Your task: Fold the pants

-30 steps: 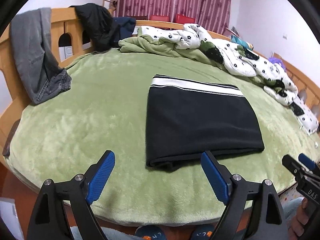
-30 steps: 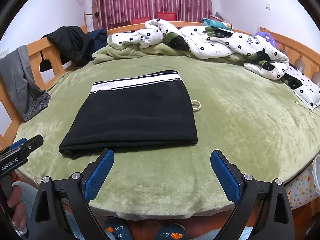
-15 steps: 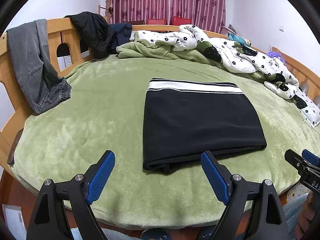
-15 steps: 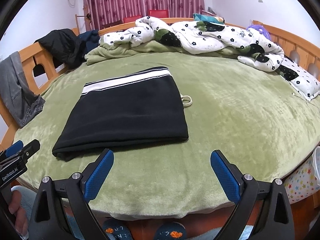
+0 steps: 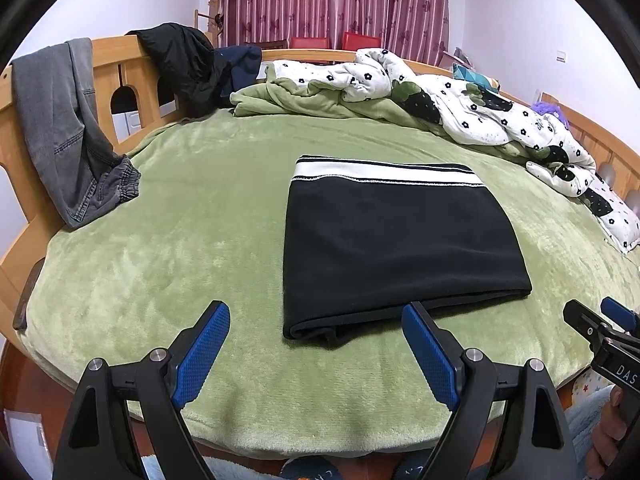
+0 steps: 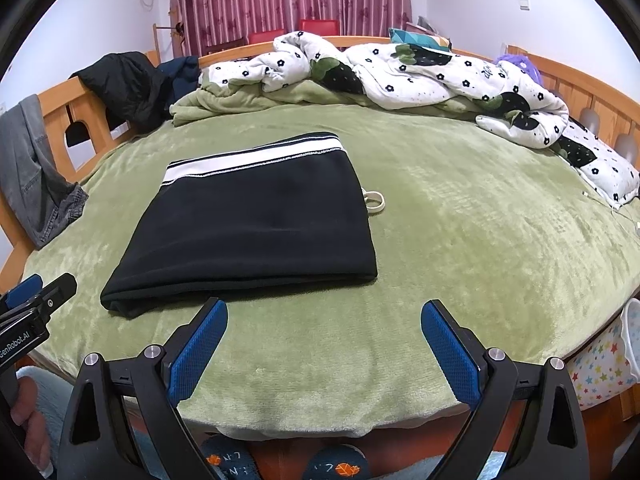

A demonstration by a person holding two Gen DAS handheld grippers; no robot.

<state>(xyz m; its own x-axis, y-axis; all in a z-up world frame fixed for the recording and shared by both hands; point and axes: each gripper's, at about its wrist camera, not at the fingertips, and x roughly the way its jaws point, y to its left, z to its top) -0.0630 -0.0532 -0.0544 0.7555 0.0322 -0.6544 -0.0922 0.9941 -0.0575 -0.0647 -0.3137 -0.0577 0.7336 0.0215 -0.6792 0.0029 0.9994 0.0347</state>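
Black pants (image 5: 396, 240) with a white striped waistband lie folded into a flat rectangle on the green bed cover (image 5: 180, 240); the right wrist view shows the same pants (image 6: 256, 224). A white drawstring loop (image 6: 376, 202) pokes out at their right edge. My left gripper (image 5: 316, 318) hangs open above the near bed edge, just short of the pants' folded front edge, nothing between its blue pads. My right gripper (image 6: 324, 320) is open too, near the front edge and right of the pants. Each gripper shows at the other view's side.
A crumpled white flowered quilt (image 5: 480, 112) and green blanket (image 5: 304, 104) lie along the far side. Grey jeans (image 5: 68, 132) and a dark jacket (image 5: 184, 68) hang over the wooden bed frame (image 5: 24, 152) at left. A person's slippered feet (image 6: 340, 466) stand below the bed edge.
The views have shifted slightly, with the room's far side now sitting a little lower in frame. The pants lie unmoved and both grippers stay open.
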